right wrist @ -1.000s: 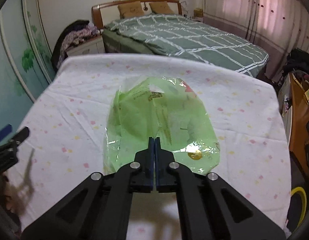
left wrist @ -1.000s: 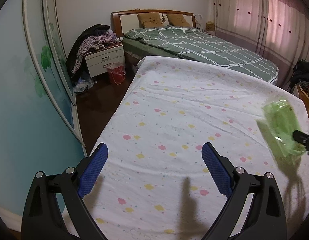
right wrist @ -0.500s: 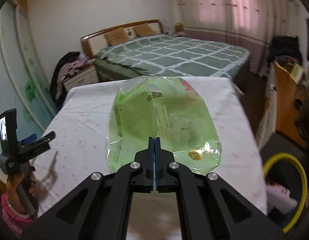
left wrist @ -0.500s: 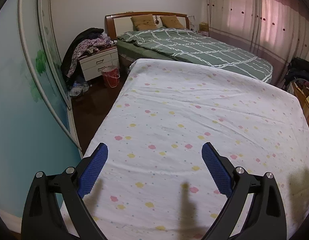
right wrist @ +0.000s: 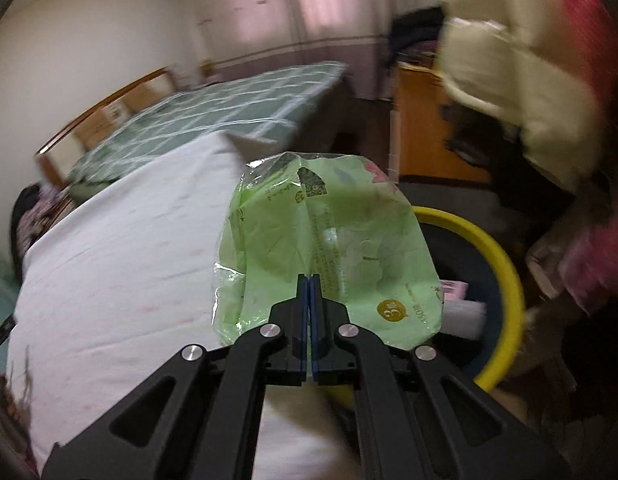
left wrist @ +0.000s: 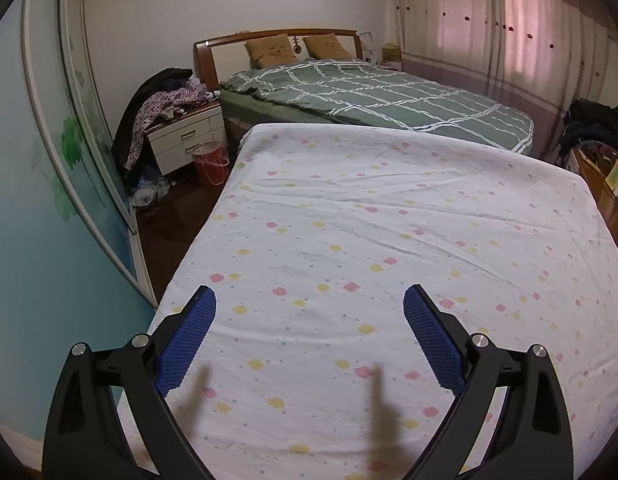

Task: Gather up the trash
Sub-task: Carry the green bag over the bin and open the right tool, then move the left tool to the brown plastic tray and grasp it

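Note:
My right gripper (right wrist: 310,280) is shut on a crumpled green plastic wrapper (right wrist: 325,248) and holds it in the air past the right edge of the floral-sheeted bed (right wrist: 121,256). A round bin with a yellow rim (right wrist: 505,276) stands on the floor right behind the wrapper, with some trash inside. My left gripper (left wrist: 309,310) is open and empty, low over the near part of the same bed (left wrist: 389,232). The wrapper does not show in the left wrist view.
A second bed with a green checked cover (left wrist: 373,96) lies behind. A white nightstand (left wrist: 185,136) with clothes and a red bucket (left wrist: 211,160) stand at the left, beside a sliding wardrobe door (left wrist: 49,184). A wooden cabinet (right wrist: 421,120) and piled bedding (right wrist: 521,76) stand at the right.
My right gripper has swung right with the wrapper, from over the bed to beside the yellow-rimmed bin. The left gripper stays open and has drawn back a little.

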`<action>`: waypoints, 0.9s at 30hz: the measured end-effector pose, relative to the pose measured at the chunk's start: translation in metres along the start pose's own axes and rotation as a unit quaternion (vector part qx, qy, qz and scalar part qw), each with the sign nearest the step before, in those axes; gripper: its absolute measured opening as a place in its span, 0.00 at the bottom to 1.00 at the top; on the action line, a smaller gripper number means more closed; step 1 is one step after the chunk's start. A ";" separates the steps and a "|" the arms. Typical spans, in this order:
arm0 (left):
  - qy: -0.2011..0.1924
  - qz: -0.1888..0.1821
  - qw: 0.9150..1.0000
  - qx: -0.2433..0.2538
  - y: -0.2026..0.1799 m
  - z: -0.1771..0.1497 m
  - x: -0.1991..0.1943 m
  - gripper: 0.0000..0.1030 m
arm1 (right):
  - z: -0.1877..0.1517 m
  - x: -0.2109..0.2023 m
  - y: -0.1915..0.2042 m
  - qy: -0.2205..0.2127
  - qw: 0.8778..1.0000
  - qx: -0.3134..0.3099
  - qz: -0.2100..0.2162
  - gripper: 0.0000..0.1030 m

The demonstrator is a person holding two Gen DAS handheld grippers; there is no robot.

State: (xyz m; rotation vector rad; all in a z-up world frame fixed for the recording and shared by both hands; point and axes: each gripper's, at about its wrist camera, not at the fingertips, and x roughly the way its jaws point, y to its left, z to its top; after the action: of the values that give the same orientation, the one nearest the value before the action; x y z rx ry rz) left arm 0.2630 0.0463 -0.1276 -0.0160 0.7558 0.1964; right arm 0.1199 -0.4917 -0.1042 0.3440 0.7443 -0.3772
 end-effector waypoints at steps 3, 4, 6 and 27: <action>-0.003 -0.009 1.000 0.008 -0.005 -0.001 -0.004 0.91 | 0.000 0.007 -0.028 -0.001 0.999 0.026 -0.039 0.01; -0.005 -0.012 1.000 0.013 -0.008 -0.002 -0.006 0.91 | 0.000 0.010 -0.036 0.000 0.998 0.029 -0.055 0.01; -0.006 -0.019 1.000 0.019 -0.014 -0.004 -0.009 0.91 | -0.003 0.016 -0.053 0.008 0.997 0.039 -0.072 0.04; -0.026 -0.138 0.985 0.099 -0.077 -0.050 -0.134 0.91 | -0.020 -0.004 -0.069 0.010 0.998 0.053 -0.021 0.33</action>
State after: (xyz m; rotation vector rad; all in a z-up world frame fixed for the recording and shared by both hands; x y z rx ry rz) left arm 0.1478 -0.0566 -0.0773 0.0728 0.7099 -0.1419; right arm 0.0751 -0.5431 -0.1267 0.4341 0.7533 -0.4543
